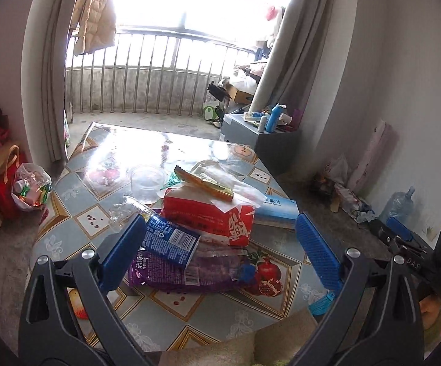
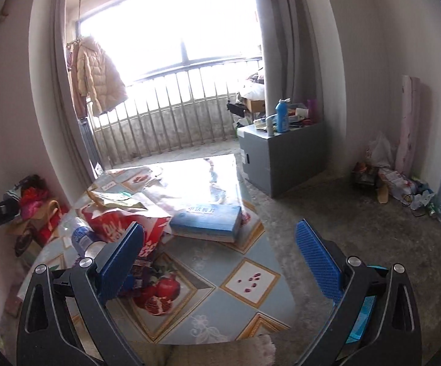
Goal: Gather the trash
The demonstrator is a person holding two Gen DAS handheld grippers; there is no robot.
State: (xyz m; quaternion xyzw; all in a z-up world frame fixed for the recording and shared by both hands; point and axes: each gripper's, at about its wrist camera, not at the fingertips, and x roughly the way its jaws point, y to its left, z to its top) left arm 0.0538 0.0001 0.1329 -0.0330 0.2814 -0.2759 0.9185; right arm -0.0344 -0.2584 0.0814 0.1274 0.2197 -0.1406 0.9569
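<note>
The left gripper (image 1: 220, 241) hangs over the near end of the table (image 1: 171, 302) with its jaws spread wide and nothing between the pads. Just beyond it the trash lies heaped: a blue wrapper (image 1: 170, 239) on a purple snack bag (image 1: 190, 274), a red tissue pack (image 1: 211, 213), a clear plastic cup (image 1: 148, 183) and a blue box (image 1: 278, 207) behind. The right gripper (image 2: 220, 248) is also wide open and empty, with the same pile at its left. A full trash bag (image 1: 33, 187) sits on the floor, left of the table.
</note>
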